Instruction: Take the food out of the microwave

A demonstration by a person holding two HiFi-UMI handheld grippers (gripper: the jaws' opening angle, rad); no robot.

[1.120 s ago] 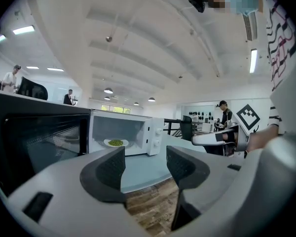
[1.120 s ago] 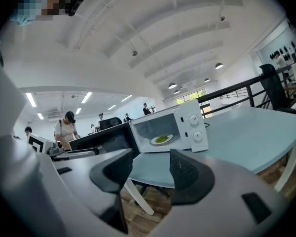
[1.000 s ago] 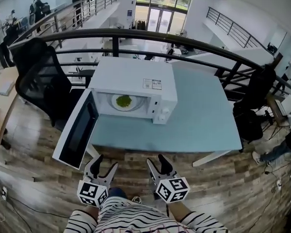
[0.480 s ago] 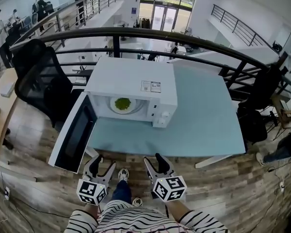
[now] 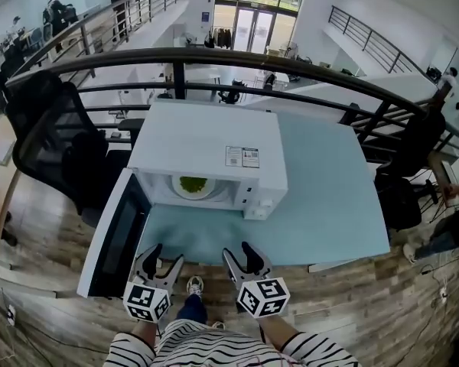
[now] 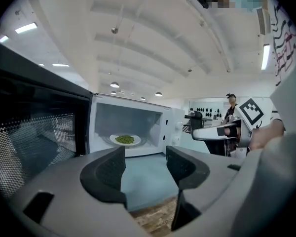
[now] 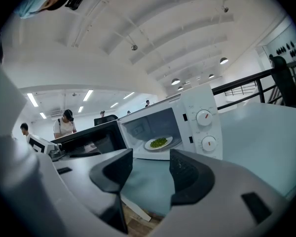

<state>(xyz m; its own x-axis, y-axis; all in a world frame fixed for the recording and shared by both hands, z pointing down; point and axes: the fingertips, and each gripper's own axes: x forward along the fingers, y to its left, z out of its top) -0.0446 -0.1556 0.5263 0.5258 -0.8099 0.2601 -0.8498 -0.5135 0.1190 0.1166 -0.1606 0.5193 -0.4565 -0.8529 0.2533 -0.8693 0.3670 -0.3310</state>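
A white microwave (image 5: 206, 147) stands on the pale blue table (image 5: 329, 197) with its door (image 5: 115, 235) swung open to the left. Inside sits a white plate of green food (image 5: 192, 185), also visible as the plate (image 6: 125, 139) in the left gripper view and the plate (image 7: 158, 142) in the right gripper view. My left gripper (image 5: 158, 259) and right gripper (image 5: 240, 257) hang side by side just before the table's near edge, both open and holding nothing. Each is well short of the microwave's cavity.
A black office chair (image 5: 53, 140) stands left of the table. A dark curved railing (image 5: 237, 60) runs behind the table. The microwave's control knobs (image 7: 205, 129) are on its right side. Wooden floor (image 5: 352, 304) lies below me.
The view has moved closer to the table. Both grippers have risen slightly towards the table's near edge and stay open.
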